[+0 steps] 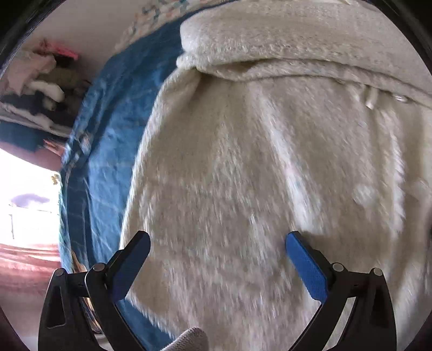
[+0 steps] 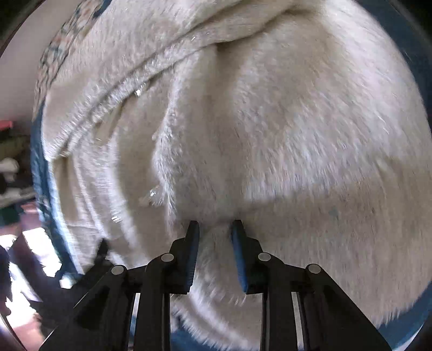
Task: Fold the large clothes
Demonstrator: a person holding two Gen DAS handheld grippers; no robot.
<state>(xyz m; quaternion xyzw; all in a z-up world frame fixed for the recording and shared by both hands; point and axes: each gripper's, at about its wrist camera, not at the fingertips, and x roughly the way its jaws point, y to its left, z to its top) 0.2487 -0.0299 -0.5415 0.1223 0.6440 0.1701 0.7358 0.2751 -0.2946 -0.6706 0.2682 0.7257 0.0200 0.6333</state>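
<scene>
A large cream fluffy coat [image 1: 243, 162] lies spread on a blue bed cover [image 1: 113, 113]. Its collar or folded edge [image 1: 270, 67] runs across the top of the left wrist view. My left gripper [image 1: 217, 243] is open, hovering just above the coat near its left edge, holding nothing. In the right wrist view the same coat [image 2: 270, 121] fills the frame, bunched into a ridge. My right gripper [image 2: 215, 229] is shut on a pinch of the coat's fur fabric between its blue pads.
A pile of mixed clothes [image 1: 40, 89] sits beyond the bed at the left. A patterned quilt [image 1: 151, 19] lies at the bed's far side. A bright floor area [image 1: 29, 216] lies left of the bed. The blue cover also borders the coat on the right [image 2: 415, 54].
</scene>
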